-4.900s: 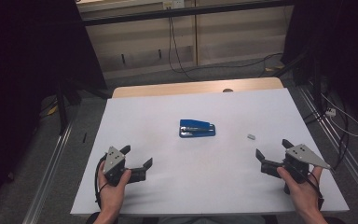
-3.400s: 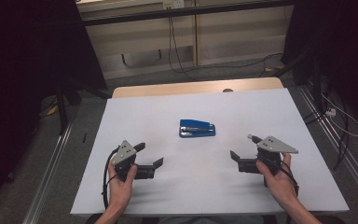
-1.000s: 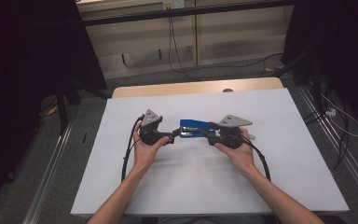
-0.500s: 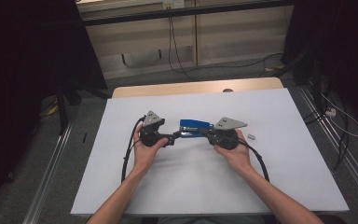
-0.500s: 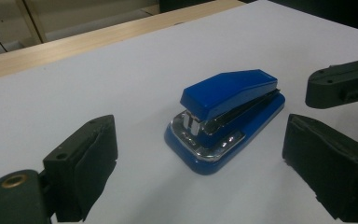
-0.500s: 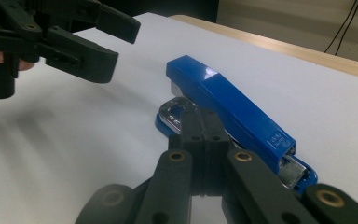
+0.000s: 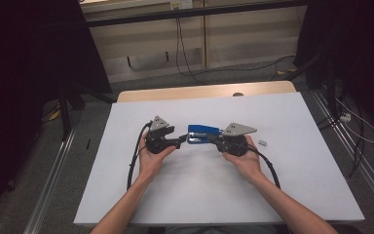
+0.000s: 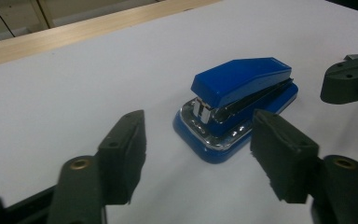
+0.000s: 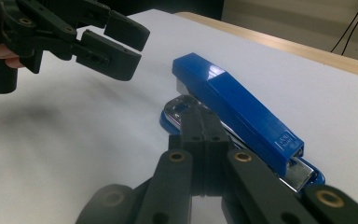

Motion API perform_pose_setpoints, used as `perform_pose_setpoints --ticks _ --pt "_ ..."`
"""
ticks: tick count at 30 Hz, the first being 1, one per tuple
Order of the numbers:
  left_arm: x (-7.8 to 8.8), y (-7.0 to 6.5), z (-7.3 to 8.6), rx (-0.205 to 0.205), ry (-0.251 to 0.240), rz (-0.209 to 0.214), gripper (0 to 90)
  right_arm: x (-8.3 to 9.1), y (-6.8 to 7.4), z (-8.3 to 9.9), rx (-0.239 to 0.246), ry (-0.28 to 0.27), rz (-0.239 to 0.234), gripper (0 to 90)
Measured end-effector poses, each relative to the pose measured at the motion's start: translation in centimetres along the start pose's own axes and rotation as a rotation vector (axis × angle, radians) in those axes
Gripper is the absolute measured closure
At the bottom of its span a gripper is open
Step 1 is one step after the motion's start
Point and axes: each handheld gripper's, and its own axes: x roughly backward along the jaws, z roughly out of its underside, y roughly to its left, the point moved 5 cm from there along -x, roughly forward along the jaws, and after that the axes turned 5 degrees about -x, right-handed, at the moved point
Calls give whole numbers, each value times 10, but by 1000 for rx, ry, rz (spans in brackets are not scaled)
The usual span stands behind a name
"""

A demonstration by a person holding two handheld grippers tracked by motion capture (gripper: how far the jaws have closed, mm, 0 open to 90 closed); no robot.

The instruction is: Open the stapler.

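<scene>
The high view looked forward and down from above the near edge of the table (image 7: 321, 161), taking in its whole top and the floor beyond. The left gripper view sat low and close to the blue stapler (image 8: 235, 105), facing one end; the right gripper view faced it from the opposite end (closer still). All three shared the stapler.

The blue stapler (image 7: 204, 134) sat mid-table with the left gripper (image 7: 179, 142) close at its front end and the right gripper (image 7: 216, 140) pressed along its near side, blocking both approaches. A small grey piece (image 7: 262, 143) lay just right. The white table (image 7: 185, 195) lay bare toward the person
</scene>
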Motion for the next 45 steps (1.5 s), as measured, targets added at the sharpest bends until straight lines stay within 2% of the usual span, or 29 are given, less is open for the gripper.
perform_pose_setpoints --ticks 3,7,12,14,16,19,22,25,28,38,41,42,45 --pt "0 1 0 11 1 13 517 0 -2 1 -13 1 4 900" --pt "-3 1 2 16 5 11 653 -3 -2 1 -18 4 8 900" --pt "-6 -1 2 -21 16 17 856 -12 0 -5 -36 -5 8 900" --pt "-8 -3 3 -27 28 22 900 -16 1 -4 -33 12 4 900" --pt "-9 -4 3 -38 43 24 900 -20 1 -3 -28 30 5 900" --pt "-12 -5 1 -47 37 17 900 -24 1 -6 -27 48 2 900" --pt "-19 -6 1 -15 42 11 900 -28 1 -6 -22 67 -3 900" --pt "-25 -8 2 -30 69 0 900 -33 0 -4 -18 93 3 900" --pt "-27 -7 1 -14 68 5 900 -36 0 -2 -15 117 6 900" --pt "-31 -3 4 -18 78 8 900 -44 -3 1 7 191 22 900" --pt "-33 -2 5 -18 83 6 900 -45 -2 -1 -19 175 13 900" --pt "-34 -2 5 0 80 10 900 -46 -2 -2 -10 176 17 900" --pt "-37 1 4 -6 93 -2 900 -49 -1 0 5 205 31 900"
